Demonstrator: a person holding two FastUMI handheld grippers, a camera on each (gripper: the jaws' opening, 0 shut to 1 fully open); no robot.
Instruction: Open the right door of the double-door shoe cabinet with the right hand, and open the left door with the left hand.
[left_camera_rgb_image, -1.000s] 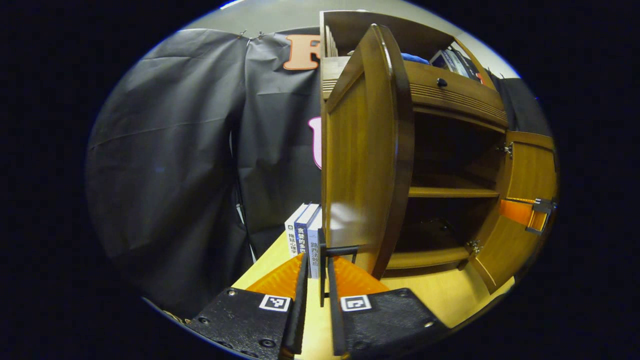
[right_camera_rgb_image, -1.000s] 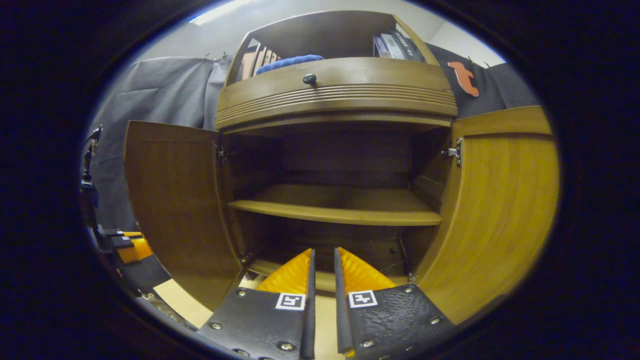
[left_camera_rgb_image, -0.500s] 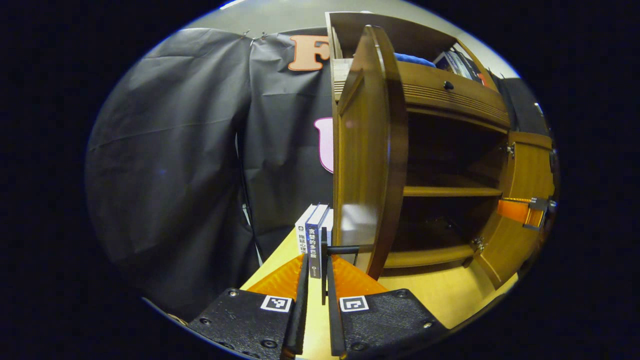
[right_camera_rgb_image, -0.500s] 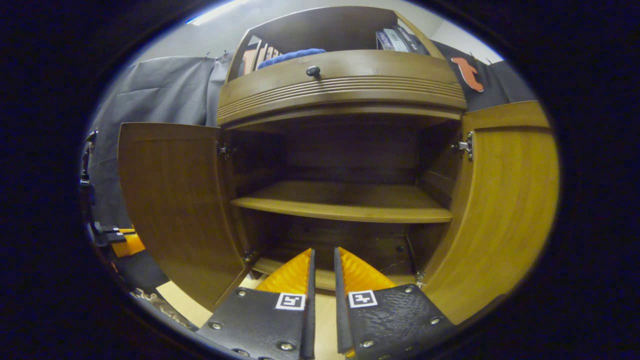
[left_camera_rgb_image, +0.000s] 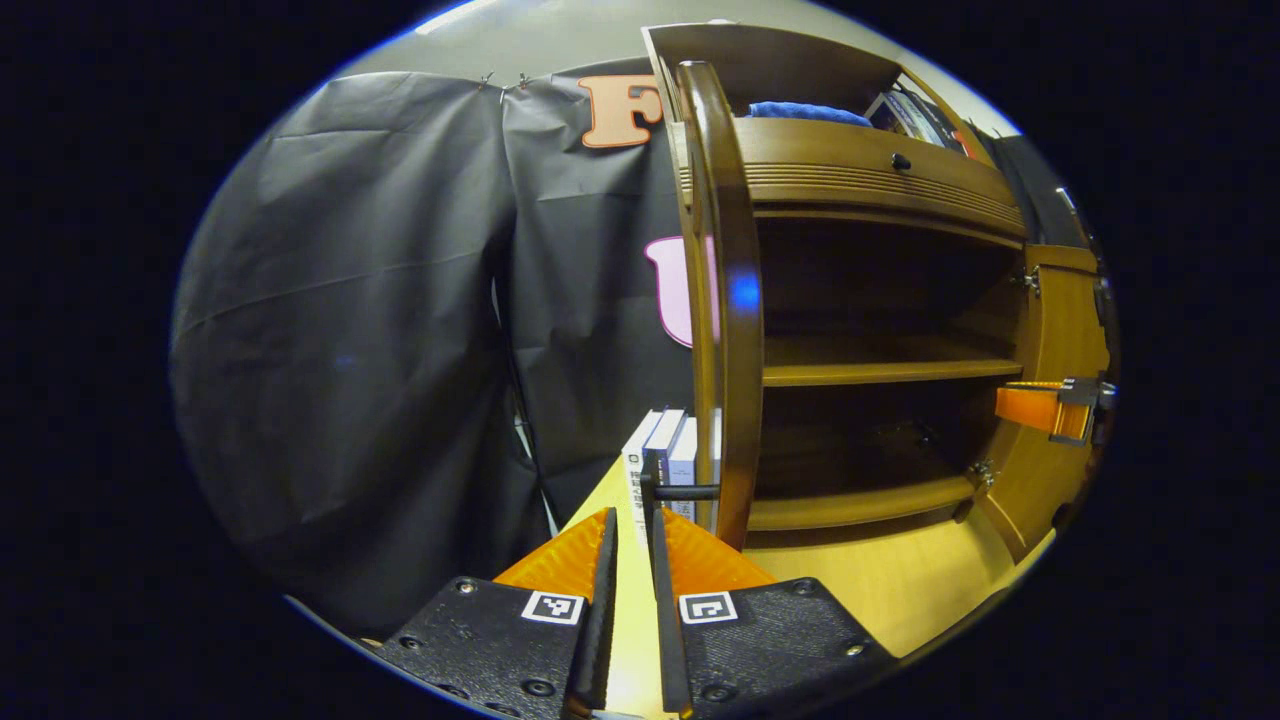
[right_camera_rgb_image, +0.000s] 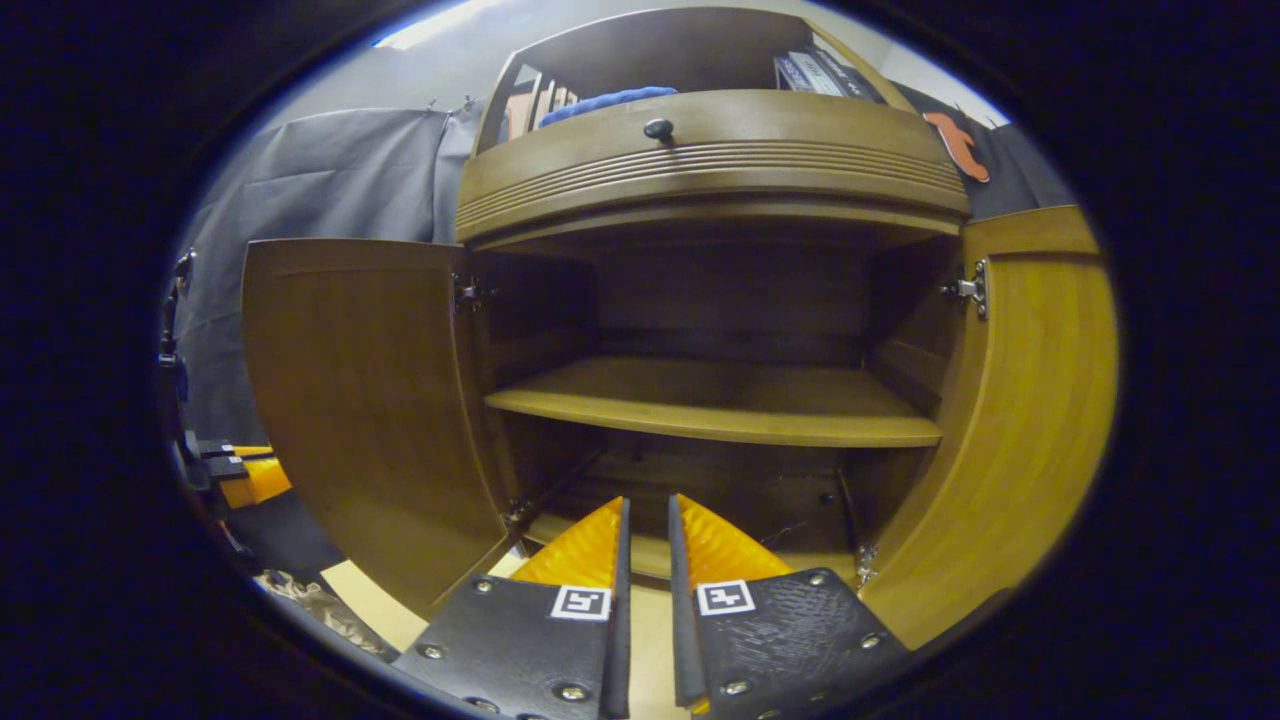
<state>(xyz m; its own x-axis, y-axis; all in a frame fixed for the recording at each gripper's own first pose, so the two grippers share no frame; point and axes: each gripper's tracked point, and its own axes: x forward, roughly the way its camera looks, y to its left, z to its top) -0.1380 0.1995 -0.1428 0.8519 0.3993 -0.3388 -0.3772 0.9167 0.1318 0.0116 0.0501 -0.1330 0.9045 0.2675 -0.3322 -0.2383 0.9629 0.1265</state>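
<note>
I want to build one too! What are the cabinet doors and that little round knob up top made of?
The curved brown cabinet doors look like varnished wood or wood veneer: grain lines and a soft shine show. The small dark round knob looks glossy, perhaps metal or plastic; too small to tell.

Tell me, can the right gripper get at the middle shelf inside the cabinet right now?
Probably yes: both doors stand wide open, and the right gripper faces the bare middle shelf with nothing between them.

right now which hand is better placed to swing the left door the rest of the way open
Left. The left gripper is closed on the left door handle; the right gripper faces the open shelves, holding nothing.
</note>
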